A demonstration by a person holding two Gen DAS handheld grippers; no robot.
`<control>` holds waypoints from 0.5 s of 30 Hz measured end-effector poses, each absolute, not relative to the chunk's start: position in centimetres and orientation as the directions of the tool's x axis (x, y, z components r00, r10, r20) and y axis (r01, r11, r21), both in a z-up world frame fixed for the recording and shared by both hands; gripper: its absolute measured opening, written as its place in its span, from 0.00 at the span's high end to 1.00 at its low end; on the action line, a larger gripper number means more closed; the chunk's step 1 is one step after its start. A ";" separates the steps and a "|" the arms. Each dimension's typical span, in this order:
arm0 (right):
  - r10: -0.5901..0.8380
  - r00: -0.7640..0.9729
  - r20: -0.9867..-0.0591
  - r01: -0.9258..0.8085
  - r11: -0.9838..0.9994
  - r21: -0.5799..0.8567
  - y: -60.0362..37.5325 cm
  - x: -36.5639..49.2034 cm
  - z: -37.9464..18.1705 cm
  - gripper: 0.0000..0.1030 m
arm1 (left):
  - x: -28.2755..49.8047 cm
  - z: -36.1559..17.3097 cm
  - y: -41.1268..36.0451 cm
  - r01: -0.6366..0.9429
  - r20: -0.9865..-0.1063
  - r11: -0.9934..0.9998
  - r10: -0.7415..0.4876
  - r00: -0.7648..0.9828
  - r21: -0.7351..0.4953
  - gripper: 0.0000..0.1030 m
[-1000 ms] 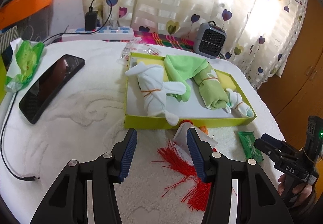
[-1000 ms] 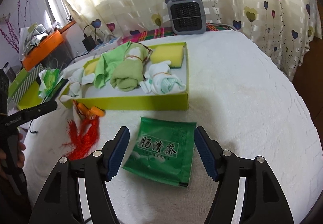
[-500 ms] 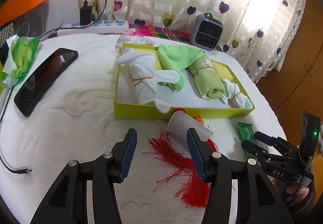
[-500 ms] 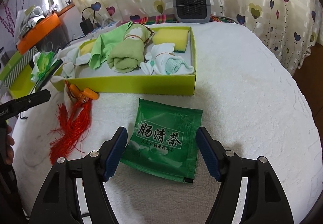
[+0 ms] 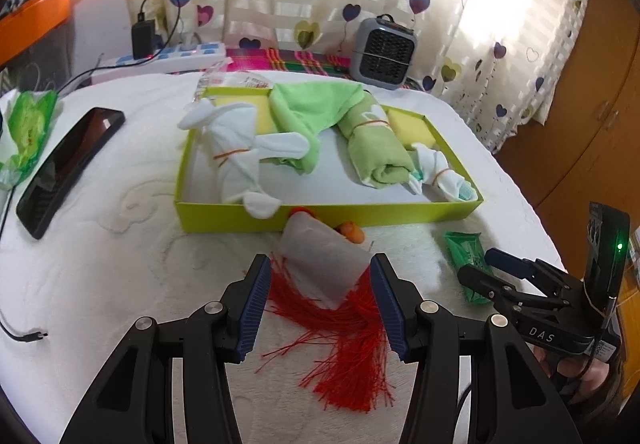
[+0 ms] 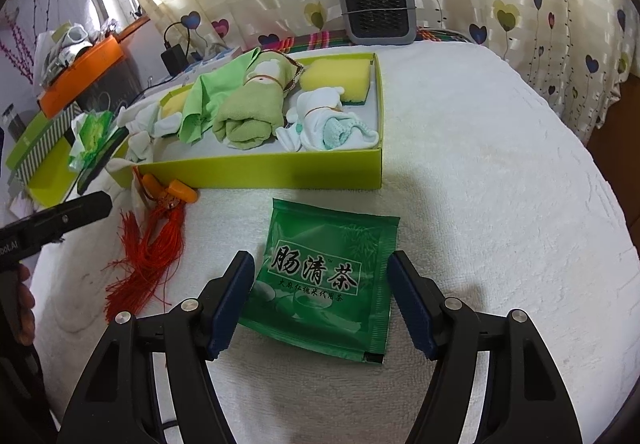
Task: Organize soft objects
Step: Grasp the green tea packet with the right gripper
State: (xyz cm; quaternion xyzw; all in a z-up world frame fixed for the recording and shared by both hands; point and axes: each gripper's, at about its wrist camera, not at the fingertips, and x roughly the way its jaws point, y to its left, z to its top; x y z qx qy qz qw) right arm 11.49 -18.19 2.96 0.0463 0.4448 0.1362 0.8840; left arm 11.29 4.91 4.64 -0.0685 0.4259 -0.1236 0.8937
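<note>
Soft bundles lie in a lime-green box (image 5: 328,210) on a white textured bed cover (image 6: 500,172): a white rolled cloth (image 5: 236,160) bound with a rubber band, a green rolled towel (image 5: 376,148) also banded, a small white-and-mint sock bundle (image 6: 332,124), a loose green cloth (image 5: 308,112) and yellow sponges (image 6: 340,78). In the left wrist view the rolls' long axes run from the box's far wall toward its near wall, the green one slanting right.

Just outside the near wall lies a red tassel (image 5: 344,340), its orange knot end (image 5: 352,232) toward the box and its threads fanning toward the camera, with a translucent pouch (image 5: 320,264) over it. The left hand-held gripper (image 5: 320,300) is released, jaws spread either side of the pouch and tassel, pads not touching.

A flat green tea sachet (image 6: 328,280) lies right of the tassel, long axis pointing roughly at the box, printed with "肠清茶" in large characters. The right hand-held gripper (image 6: 322,308) straddles it, jaws closing slightly but clear of its edges. Its body reads "DAS" in the left view.

A dark phone (image 5: 68,164) and a grey fan heater (image 6: 376,10) sit farther off.
</note>
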 end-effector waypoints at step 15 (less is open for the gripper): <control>0.329 0.571 -0.752 -0.252 0.942 0.220 -17.7 11.1 3.3 0.65 | 12.6 4.1 2.0 0.144 -0.788 0.978 -0.209 0.580 -0.154 0.51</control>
